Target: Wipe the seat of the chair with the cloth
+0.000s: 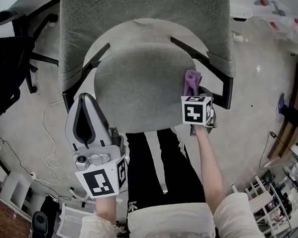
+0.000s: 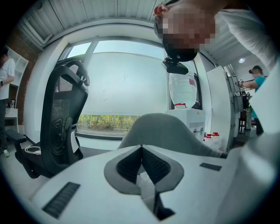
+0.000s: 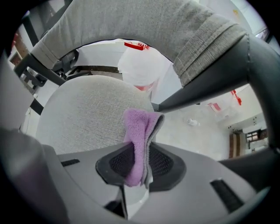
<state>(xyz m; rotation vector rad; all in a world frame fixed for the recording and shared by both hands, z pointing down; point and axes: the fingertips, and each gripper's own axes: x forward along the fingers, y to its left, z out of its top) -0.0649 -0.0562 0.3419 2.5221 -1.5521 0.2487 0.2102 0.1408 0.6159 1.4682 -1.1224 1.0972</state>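
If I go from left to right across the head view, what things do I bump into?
Black chair → left gripper → grey chair seat → purple cloth.

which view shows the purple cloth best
The right gripper view: the cloth sits mid-frame, folded and pinched between the right gripper's jaws, with the seat behind it. The head view shows only a small purple bit past the marker cube. The left gripper view shows none of it.

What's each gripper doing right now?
Left gripper: jaws closed, nothing between them.
Right gripper: jaws closed on the purple cloth, at the right edge of the chair seat.
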